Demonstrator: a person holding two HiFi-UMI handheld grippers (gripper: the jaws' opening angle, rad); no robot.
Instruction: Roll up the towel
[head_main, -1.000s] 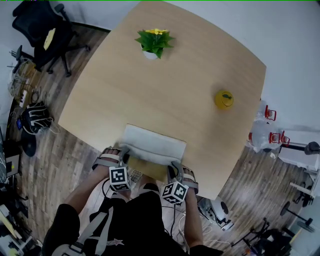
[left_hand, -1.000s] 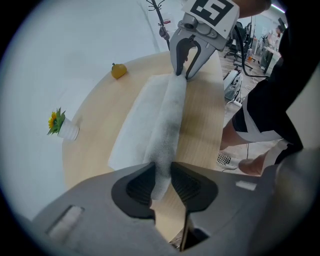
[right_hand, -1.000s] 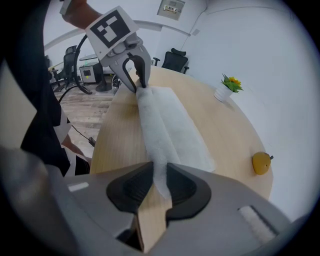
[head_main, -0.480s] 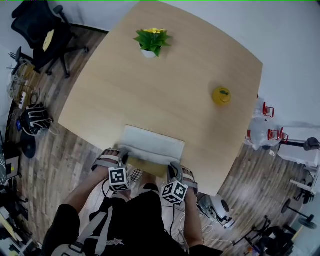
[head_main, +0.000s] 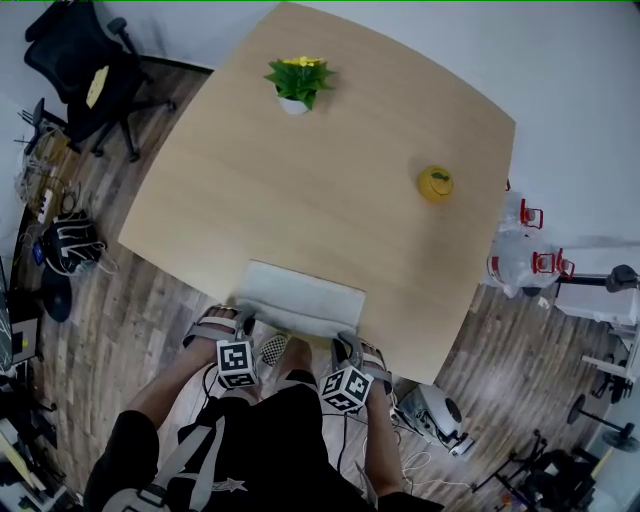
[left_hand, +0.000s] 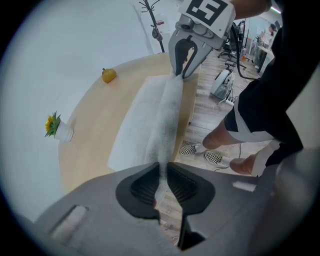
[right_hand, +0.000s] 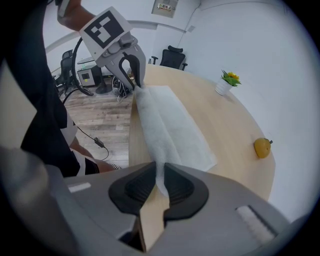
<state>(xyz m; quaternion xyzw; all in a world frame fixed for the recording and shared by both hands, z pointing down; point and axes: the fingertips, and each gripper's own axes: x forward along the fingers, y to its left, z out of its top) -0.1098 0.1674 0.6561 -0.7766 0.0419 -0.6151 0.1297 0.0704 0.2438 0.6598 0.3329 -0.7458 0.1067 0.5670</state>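
The left gripper (left_hand: 162, 182) has just been closing, and its jaws now pinch a thin fold of the white towel (left_hand: 150, 117) between the pads. The right gripper (right_hand: 159, 187) has closed the same way and nips the cloth at the opposite near corner. Between the two pairs of jaws the held edge runs as a raised, taut ridge, so the towel's long axis lies straight from one gripper to the other, across the person. From that ridge the rest of the towel lies flat on the desk (head_main: 330, 180), ahead of both jaws and away from the person's body, with its near edge close to the desk's near rim. Neither hand is nearer; each holds its own end. I judge the roll must travel forward from the jaws, across the towel's short side, with both ends turned evenly so the ridge stays straight.
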